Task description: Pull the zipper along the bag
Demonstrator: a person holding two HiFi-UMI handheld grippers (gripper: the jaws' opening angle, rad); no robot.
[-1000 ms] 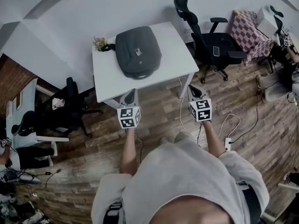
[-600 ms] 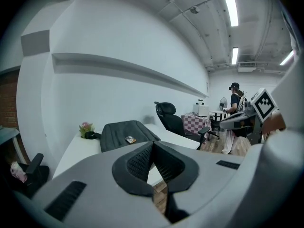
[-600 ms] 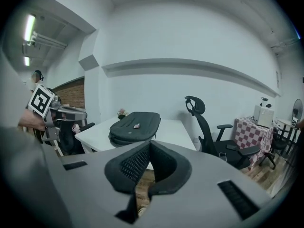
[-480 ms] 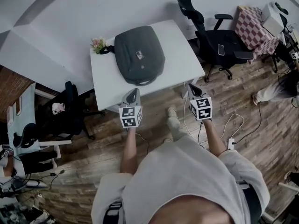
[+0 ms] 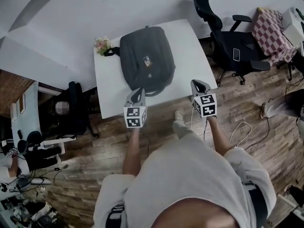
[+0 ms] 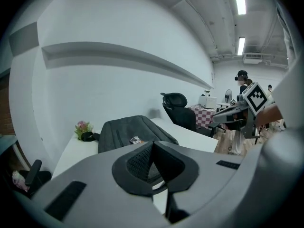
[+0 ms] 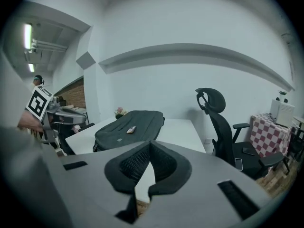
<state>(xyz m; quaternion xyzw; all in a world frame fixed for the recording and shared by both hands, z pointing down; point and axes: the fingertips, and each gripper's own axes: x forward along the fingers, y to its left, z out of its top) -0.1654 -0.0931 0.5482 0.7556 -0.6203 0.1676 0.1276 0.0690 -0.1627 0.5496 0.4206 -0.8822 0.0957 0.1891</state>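
Observation:
A dark grey bag (image 5: pixel 146 61) lies flat on the white table (image 5: pixel 192 51), with a small tag on its top. It also shows in the left gripper view as the bag (image 6: pixel 126 129) and in the right gripper view as the bag (image 7: pixel 135 122). My left gripper (image 5: pixel 137 93) is shut and empty, hovering at the bag's near end by the table's front edge. My right gripper (image 5: pixel 197 84) is shut and empty, over the table's front right corner, apart from the bag. The zipper pull is too small to make out.
A small pot of flowers (image 5: pixel 102 44) stands at the table's back left corner beside the bag's strap. A black office chair (image 5: pixel 228 42) sits right of the table. Another dark chair (image 5: pixel 71 113) is on the left. Cables (image 5: pixel 244 127) lie on the wooden floor.
Both grippers and the person have moved forward toward the table; the grippers now reach its front edge, with the left one at the bag's near end. Both stayed shut.

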